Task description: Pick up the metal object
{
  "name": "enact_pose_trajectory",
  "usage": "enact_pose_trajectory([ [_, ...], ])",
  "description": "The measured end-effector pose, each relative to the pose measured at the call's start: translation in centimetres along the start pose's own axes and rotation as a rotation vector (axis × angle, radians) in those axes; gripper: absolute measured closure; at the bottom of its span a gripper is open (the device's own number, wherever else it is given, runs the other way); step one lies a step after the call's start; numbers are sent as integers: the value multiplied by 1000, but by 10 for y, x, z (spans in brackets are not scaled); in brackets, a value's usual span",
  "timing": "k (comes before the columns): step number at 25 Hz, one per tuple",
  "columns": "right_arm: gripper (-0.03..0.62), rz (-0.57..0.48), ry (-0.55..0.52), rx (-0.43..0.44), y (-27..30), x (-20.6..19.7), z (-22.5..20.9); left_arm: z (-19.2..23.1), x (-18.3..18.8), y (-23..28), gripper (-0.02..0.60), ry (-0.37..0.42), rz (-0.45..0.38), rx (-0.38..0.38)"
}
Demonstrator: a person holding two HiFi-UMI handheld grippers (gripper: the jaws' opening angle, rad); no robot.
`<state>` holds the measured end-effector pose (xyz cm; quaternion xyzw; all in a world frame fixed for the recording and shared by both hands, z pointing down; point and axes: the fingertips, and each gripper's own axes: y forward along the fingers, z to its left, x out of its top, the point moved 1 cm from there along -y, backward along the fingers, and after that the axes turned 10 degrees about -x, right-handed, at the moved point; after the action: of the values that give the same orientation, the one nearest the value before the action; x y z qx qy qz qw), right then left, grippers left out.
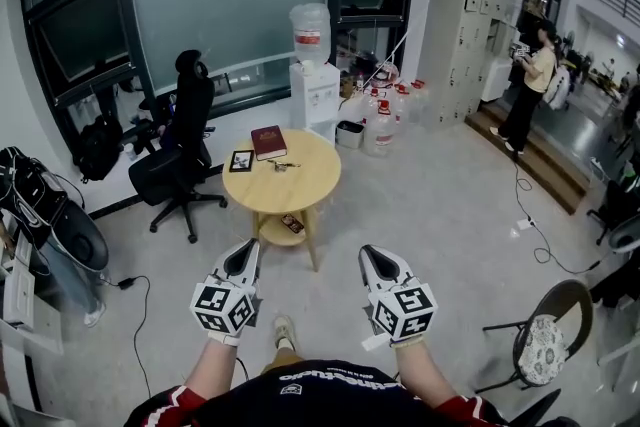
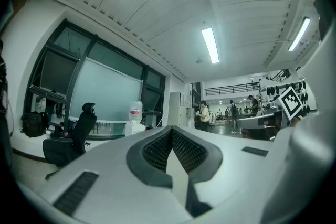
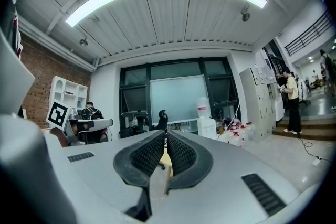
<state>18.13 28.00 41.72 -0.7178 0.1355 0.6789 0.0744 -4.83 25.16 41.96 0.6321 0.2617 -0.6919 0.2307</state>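
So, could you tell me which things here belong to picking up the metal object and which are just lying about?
For the job: metal object, table, left gripper, right gripper (both shut, empty).
Lying about: book, office chair, water dispenser, bottles.

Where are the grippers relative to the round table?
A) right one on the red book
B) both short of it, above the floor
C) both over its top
B: the left gripper and right gripper, both shut and empty, hang above the floor, short of the round table.
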Motion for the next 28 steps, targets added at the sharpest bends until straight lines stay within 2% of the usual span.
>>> enact_pose_trajectory([
  [16,565,21,-7,29,85,14,-16,62,13,60,565,13,-9,20],
  [28,565,39,25,66,166,7,-14,129,9,90,565,18,39,75],
])
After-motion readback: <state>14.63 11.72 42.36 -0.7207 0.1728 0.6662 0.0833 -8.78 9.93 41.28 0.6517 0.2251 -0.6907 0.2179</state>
